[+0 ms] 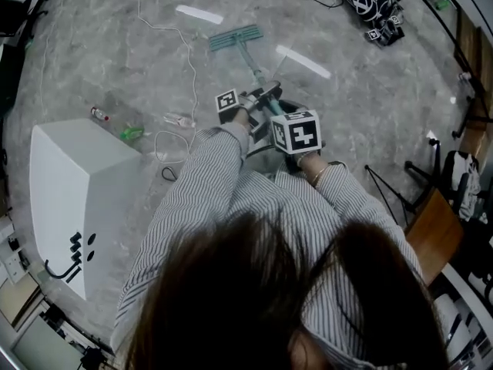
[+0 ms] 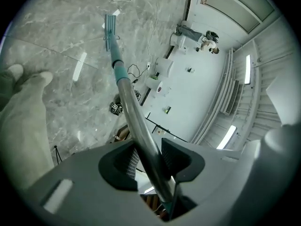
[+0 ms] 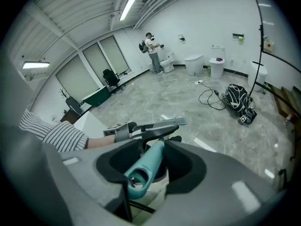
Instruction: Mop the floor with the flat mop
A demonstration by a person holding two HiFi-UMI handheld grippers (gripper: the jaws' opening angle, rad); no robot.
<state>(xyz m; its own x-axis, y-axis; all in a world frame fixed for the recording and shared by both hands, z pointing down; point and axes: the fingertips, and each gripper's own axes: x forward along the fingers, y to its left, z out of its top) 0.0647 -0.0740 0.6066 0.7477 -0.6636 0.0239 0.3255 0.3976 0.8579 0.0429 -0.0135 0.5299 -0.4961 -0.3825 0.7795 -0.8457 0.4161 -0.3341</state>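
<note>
While the person stands over it, the left gripper (image 2: 149, 157) has its jaws squeezed right onto the shiny metal pole (image 2: 128, 95) of the flat mop (image 1: 249, 62), with no gap on either side. The right gripper (image 3: 149, 163) sits just behind the left one, nearer the body. It's clamped round the teal grip (image 3: 141, 173) at the pole's top end, and you can see the hole in the end of that grip. The mop slants out ahead of the person, and its teal mop head (image 1: 236, 38) lies flat on the grey marbled floor (image 1: 115, 52). Off to the left there's a white box (image 1: 77, 183), with a couple of bottles (image 1: 100, 114) lying near it.
</note>
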